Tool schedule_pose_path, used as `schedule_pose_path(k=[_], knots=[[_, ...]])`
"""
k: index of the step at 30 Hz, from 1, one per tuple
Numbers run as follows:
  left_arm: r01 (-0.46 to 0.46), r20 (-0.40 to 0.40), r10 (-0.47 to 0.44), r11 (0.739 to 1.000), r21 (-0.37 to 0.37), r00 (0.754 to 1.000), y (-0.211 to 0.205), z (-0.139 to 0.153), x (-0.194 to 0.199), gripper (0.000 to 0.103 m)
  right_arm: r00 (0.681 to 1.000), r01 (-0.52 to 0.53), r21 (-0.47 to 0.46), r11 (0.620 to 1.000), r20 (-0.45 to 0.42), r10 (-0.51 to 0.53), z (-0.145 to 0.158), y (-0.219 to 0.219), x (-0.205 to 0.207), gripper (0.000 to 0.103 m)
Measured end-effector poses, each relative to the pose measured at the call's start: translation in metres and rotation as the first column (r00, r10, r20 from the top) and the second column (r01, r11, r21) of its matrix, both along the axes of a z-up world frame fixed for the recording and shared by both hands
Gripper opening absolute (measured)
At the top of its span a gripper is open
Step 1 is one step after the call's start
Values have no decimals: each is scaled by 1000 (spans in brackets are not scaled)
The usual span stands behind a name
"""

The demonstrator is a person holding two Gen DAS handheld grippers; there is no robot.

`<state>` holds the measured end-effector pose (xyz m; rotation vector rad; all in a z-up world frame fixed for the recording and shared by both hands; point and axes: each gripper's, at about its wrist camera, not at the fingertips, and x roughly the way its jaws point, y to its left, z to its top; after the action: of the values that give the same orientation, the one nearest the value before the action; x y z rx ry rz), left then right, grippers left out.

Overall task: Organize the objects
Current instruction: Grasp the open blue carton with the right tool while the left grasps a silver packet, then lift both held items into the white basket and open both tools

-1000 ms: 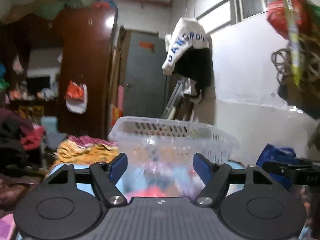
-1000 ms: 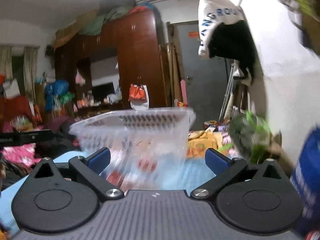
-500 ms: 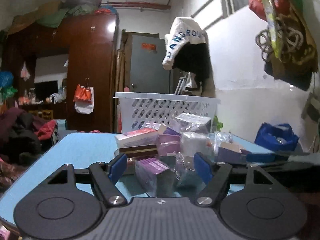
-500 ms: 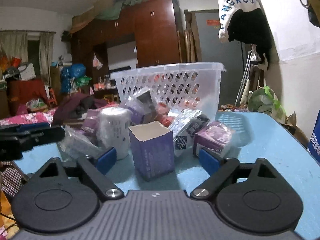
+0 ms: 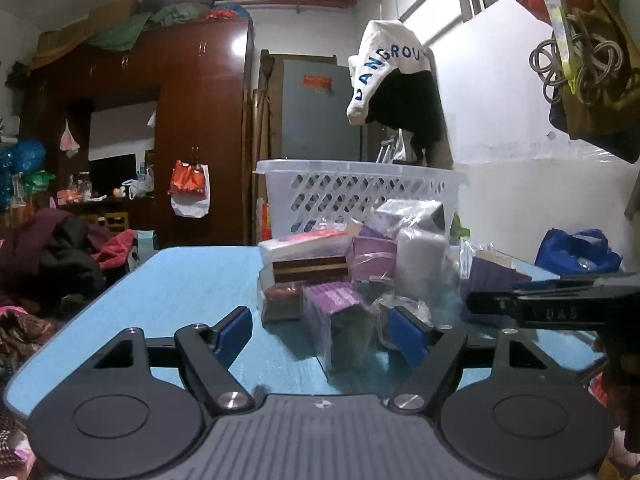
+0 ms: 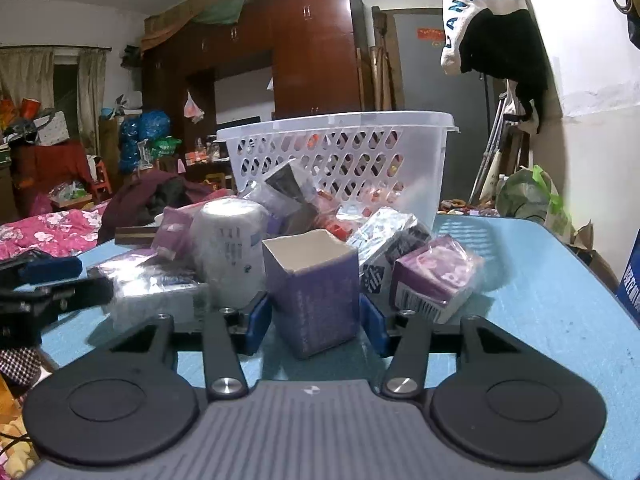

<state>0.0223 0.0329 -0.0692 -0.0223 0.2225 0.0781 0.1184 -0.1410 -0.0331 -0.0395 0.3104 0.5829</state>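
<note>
A pile of small packaged goods lies on a blue table [image 5: 172, 280] in front of a white slotted basket [image 5: 360, 192], which also shows in the right wrist view [image 6: 340, 152]. My left gripper [image 5: 320, 332] is open, with a purple wrapped pack [image 5: 336, 312] standing between its fingers. My right gripper [image 6: 314, 320] has closed onto an open-topped purple box [image 6: 316, 288], with both blue pads against its sides. A white wrapped roll [image 6: 228, 252] stands just left of the box. The right gripper's black arm [image 5: 552, 304] shows in the left wrist view.
A pink-topped box [image 5: 304, 244] and a brown striped box [image 5: 310, 270] lie in the pile. A purple barcoded pack [image 6: 436, 276] and a silver foil pack [image 6: 384, 236] lie right of the box. A blue bag [image 5: 576, 248] sits at the table's right.
Both grippers came down from basket height to the table and moved in on the pile. The right gripper's fingers closed from wide open onto the purple box.
</note>
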Motion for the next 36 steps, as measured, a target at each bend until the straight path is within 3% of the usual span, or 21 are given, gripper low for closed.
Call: schedule_pose_path(k=[6,7,8,9,19,30,36], knots=[[-28,-44,27,999,-27,999,2,0,15,79,1000,-23,-9,1000,1,23,-1,2,-3,50],[-31,-44,29,999,-25,999,1,0,16,71,1000,-23,-10,1000,8,23,0,1,-5,49],[-21,-47,20,999,-28,999,1,0,17,44,1000,-22,-9,1000,13,22,1,0,-7,49],[0,-55,-2,999,-40,998,2,0,17,35,1000,-23,-5,1000,14,24,2,-1,-8,48],[40,27,-40,999,-15,999,3,5,-17,34,1000,-22,26,999,17,21,10,-16,-16,46],[102,97,-99,994,-35,990,0,18,-21,34,1000,-8,39,999,28,7,15,-20,-20,45],[101,93,-97,994,-37,991,1,16,-18,34,1000,-4,49,999,27,3,17,-23,-17,44]])
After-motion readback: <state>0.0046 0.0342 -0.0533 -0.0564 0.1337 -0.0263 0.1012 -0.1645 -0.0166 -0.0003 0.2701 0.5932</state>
